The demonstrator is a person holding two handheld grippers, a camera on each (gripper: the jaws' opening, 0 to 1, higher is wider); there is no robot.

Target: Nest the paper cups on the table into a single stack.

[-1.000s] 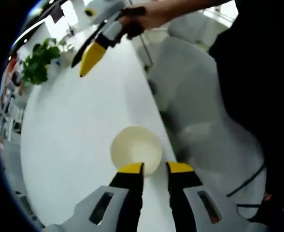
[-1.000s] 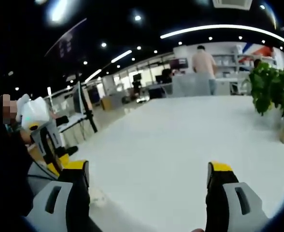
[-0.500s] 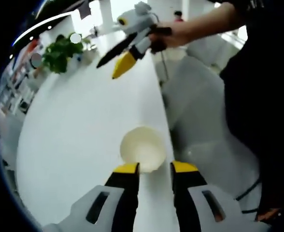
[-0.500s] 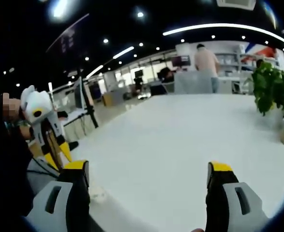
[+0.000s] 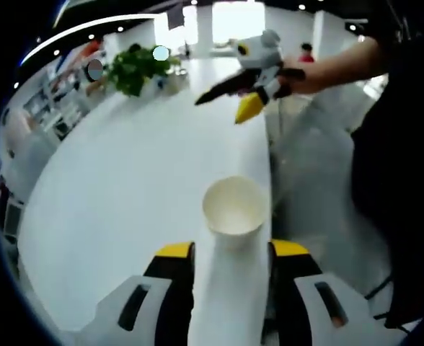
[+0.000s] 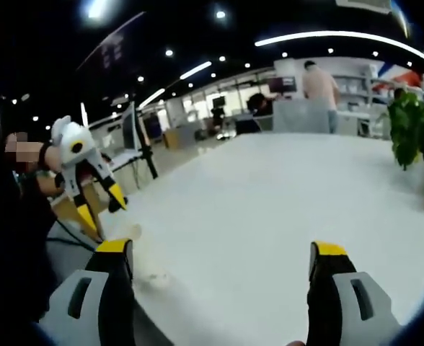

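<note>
Your left gripper (image 5: pixel 230 252) has jaws closed against a cup (image 5: pixel 232 216). Your right gripper (image 6: pixel 223 259) has jaws spread wide, empty. Your right hand (image 5: pixel 320 72) holds it raised, forearm extended.

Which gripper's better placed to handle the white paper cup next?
Left. The white paper cup sits between the left gripper's jaws, near the edge of the white table. The right gripper is open over bare tabletop, away from it.

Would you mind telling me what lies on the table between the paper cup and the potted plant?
Nothing: in the left gripper view, bare white table stretches from the paper cup to the potted plant.
</note>
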